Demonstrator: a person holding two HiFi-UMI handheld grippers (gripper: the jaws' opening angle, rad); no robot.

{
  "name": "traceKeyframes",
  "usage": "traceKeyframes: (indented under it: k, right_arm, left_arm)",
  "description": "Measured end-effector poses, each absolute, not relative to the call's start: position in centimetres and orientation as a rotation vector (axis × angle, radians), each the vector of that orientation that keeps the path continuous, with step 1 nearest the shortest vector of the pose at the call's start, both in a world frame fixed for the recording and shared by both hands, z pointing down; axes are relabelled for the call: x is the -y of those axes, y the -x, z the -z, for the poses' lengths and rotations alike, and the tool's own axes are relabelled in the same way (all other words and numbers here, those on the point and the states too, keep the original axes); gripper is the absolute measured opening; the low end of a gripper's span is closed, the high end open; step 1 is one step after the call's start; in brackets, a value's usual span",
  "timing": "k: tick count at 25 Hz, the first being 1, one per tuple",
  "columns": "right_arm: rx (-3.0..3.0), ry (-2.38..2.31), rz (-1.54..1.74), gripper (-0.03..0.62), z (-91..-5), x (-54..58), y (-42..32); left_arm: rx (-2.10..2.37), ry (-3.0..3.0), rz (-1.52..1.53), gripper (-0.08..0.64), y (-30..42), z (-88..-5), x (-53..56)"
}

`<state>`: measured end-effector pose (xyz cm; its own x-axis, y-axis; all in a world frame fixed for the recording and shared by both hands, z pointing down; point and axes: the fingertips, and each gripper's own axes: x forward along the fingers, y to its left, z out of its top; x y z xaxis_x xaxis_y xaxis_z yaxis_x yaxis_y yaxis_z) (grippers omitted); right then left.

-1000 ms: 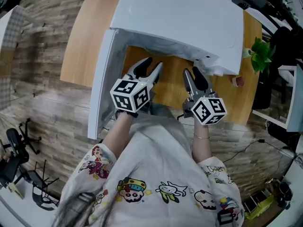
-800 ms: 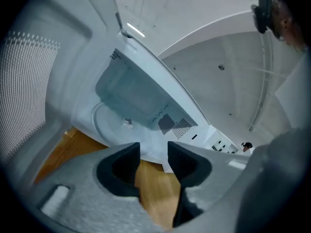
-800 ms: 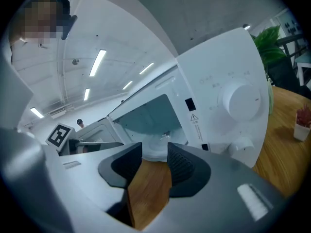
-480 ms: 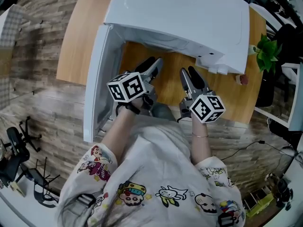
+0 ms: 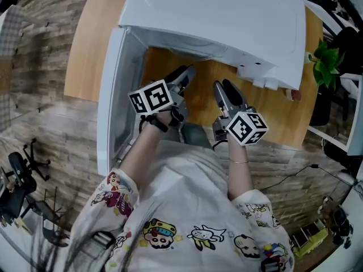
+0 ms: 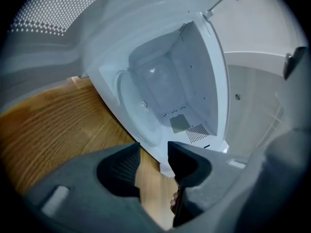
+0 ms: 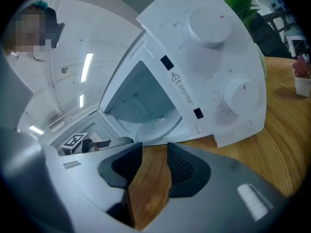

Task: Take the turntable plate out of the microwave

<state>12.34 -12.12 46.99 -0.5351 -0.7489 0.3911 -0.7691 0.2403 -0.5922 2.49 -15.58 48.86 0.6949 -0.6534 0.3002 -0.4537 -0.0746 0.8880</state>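
The white microwave (image 5: pixel 227 16) stands on the wooden table (image 5: pixel 91 50) with its door (image 5: pixel 110 89) swung open to the left. Its glass turntable plate (image 6: pixel 132 106) lies inside on the cavity floor and also shows as the plate (image 7: pixel 158 124) in the right gripper view. My left gripper (image 5: pixel 186 72) hovers over the table just in front of the opening, jaws open around nothing. My right gripper (image 5: pixel 222 85) hangs beside it, also open and empty. Through the right gripper view I see the left gripper's marker cube (image 7: pixel 77 141) near the door.
The control panel with two knobs (image 7: pixel 209 25) is at the microwave's right. A green plant (image 5: pixel 323 61) and a small pink flower pot (image 7: pixel 302 76) stand on the table's right end. The open door (image 6: pixel 252 96) walls off the left side.
Both grippers have sunk lower toward the tabletop in front of the microwave opening. The left gripper has rolled, so its marker cube shows a different face.
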Motion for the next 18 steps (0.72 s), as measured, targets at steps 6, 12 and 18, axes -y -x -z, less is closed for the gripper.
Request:
traceKeyframes:
  k: [6, 12, 18]
  right_arm:
    - [2.44, -1.512, -1.222, 0.16, -47.5, 12.4, -12.1]
    - [2.424, -1.524, -1.246, 0.16, -48.2, 12.2, -12.1]
    - [2.412, -1.522, -1.262, 0.16, -48.7, 12.0, -11.8]
  left_arm:
    - [0.856, -1.716, 0.205, 0.173, -3.2, -49.2, 16.2]
    - [0.845, -1.681, 0.226, 0.173, -2.7, -50.1, 16.8]
    - [0.825, -1.647, 0.256, 0.173, -2.3, -50.8, 17.5]
